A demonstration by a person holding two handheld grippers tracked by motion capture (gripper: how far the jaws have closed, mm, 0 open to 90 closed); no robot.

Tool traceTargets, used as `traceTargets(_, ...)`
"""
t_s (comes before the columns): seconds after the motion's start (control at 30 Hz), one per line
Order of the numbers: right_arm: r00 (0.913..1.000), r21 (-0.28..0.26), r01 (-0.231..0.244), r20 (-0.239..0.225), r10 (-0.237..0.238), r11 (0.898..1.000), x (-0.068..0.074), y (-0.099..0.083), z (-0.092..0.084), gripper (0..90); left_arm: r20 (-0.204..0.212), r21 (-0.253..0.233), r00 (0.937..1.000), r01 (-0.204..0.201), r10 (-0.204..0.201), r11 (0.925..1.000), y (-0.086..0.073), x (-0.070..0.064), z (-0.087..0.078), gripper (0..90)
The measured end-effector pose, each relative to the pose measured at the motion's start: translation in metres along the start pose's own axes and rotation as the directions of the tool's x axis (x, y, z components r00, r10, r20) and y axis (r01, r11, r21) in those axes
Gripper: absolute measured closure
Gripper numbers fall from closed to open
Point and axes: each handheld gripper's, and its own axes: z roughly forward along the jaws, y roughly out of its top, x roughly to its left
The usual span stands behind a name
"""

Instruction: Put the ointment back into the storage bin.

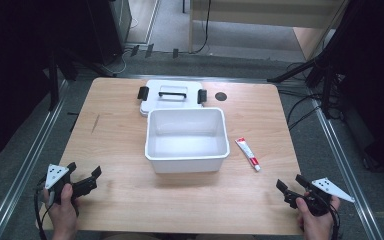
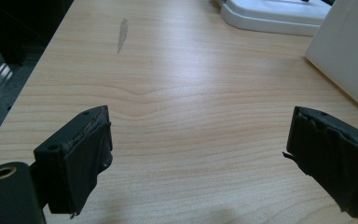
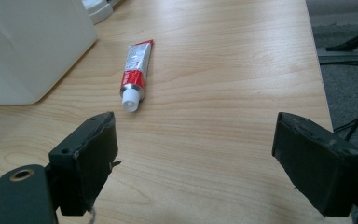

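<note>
Jaws of both grippers gape empty over grained wood near a crimped tube (image 3: pixel 135 74) and smooth white bin (image 1: pixel 187 140).

The left gripper (image 2: pixel 198 158) hangs wide open over bare table (image 2: pixel 177 93), white box (image 2: pixel 349 60) beside.

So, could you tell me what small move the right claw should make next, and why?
Probably ease the right claw forward toward the tube. Its jaws stand open with nothing between them, and the tube lies flat on the table, cap end nearest that claw, beside the open white box.
</note>
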Motion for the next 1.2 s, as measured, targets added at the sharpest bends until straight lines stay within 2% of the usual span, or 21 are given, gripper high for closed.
traceTargets(0.33,0.9995,0.073,0.026,-0.017,-0.025,0.997,0.009,0.011,0.004,16.7,0.002,-0.008,1.0000,0.003,-0.003,1.0000,0.000,0.000,0.000,7.6)
traceTargets(0.43,0.9982,0.156,0.060,-0.014,-0.058,0.986,0.014,0.020,0.010,17.9,0.003,-0.006,1.0000,0.004,-0.004,1.0000,0.000,0.000,0.000,7.6)
traceTargets(0.47,0.9982,0.156,0.060,-0.014,-0.058,0.986,0.014,0.020,0.010,17.9,0.003,-0.006,1.0000,0.004,-0.004,1.0000,0.000,0.000,0.000,7.6)
traceTargets(0.53,0.9971,0.226,0.076,-0.013,-0.075,0.971,0.017,0.026,0.014,18.5,0.004,-0.006,1.0000,0.004,-0.004,1.0000,0.000,0.000,0.000,7.6)
traceTargets(0.57,0.9945,0.290,0.102,-0.010,-0.104,0.952,0.021,0.031,0.019,18.5,0.004,-0.006,1.0000,0.004,-0.004,1.0000,0.000,0.000,0.000,7.6)
traceTargets(0.6,0.9938,0.313,0.108,-0.009,-0.110,0.944,0.022,0.033,0.021,18.5,0.004,-0.005,1.0000,0.004,-0.004,1.0000,0.000,0.000,0.000,7.6)
traceTargets(0.63,0.9921,0.354,0.118,-0.002,-0.126,0.928,0.024,0.036,0.024,18.7,0.003,-0.005,1.0000,0.004,-0.004,1.0000,0.000,0.000,0.000,7.6)
traceTargets(0.67,0.9921,0.354,0.118,-0.002,-0.126,0.928,0.024,0.036,0.024,18.7,0.003,-0.005,1.0000,0.004,-0.004,1.0000,0.000,0.000,0.000,7.6)
traceTargets(0.7,0.9845,0.414,0.148,0.025,-0.174,0.898,0.029,0.042,0.028,19.5,0.003,-0.004,1.0000,0.004,-0.004,1.0000,0.000,0.000,0.000,7.6)
traceTargets(0.73,0.9818,0.437,0.155,0.032,-0.187,0.886,0.030,0.045,0.030,19.5,0.003,-0.005,1.0000,0.005,-0.005,1.0000,0.000,0.000,0.000,7.6)
traceTargets(0.8,0.9729,0.502,0.174,0.045,-0.227,0.847,0.035,0.052,0.035,19.5,0.003,-0.003,1.0000,0.003,-0.003,1.0000,0.000,0.000,0.000,7.6)
traceTargets(0.83,0.9729,0.502,0.174,0.045,-0.227,0.847,0.035,0.052,0.035,19.5,0.003,-0.003,1.0000,0.003,-0.003,1.0000,0.000,0.000,0.000,7.6)
traceTargets(0.87,0.9687,0.554,0.181,0.042,-0.245,0.813,0.037,0.058,0.039,19.1,0.003,-0.003,1.0000,0.003,-0.003,1.0000,0.000,0.001,0.000,7.6)
traceTargets(0.97,0.9703,0.621,0.164,0.038,-0.239,0.766,0.039,0.066,0.046,18.9,0.004,0.000,1.0000,0.004,-0.004,1.0000,0.000,0.000,0.000,7.6)
traceTargets(1.0,0.9703,0.621,0.164,0.038,-0.239,0.766,0.039,0.066,0.046,18.9,0.004,0.000,1.0000,0.004,-0.004,1.0000,0.000,0.000,0.000,7.6)
traceTargets(1.03,0.9718,0.685,0.157,0.021,-0.235,0.711,0.040,0.072,0.053,18.1,0.003,0.002,1.0000,0.004,-0.004,1.0000,0.000,0.000,0.000,7.6)
traceTargets(1.07,0.9709,0.706,0.157,0.018,-0.239,0.691,0.041,0.074,0.055,17.6,0.004,0.002,1.0000,0.006,-0.006,1.0000,0.000,0.001,0.000,7.6)
traceTargets(1.1,0.9704,0.732,0.154,0.015,-0.241,0.663,0.042,0.076,0.058,17.1,0.004,0.003,1.0000,0.006,-0.006,1.0000,0.000,0.001,0.000,7.6)
traceTargets(1.13,0.9704,0.732,0.154,0.015,-0.241,0.663,0.042,0.076,0.058,17.1,0.004,0.003,1.0000,0.006,-0.006,1.0000,0.000,0.001,0.000,7.6)
traceTargets(1.17,0.9688,0.778,0.152,0.004,-0.248,0.609,0.044,0.080,0.066,17.0,0.005,0.003,1.0000,0.006,-0.006,1.0000,0.000,0.001,0.000,7.6)
traceTargets(1.2,0.9688,0.778,0.152,0.004,-0.248,0.609,0.044,0.080,0.066,17.0,0.005,0.003,1.0000,0.006,-0.006,1.0000,0.000,0.001,0.000,7.6)
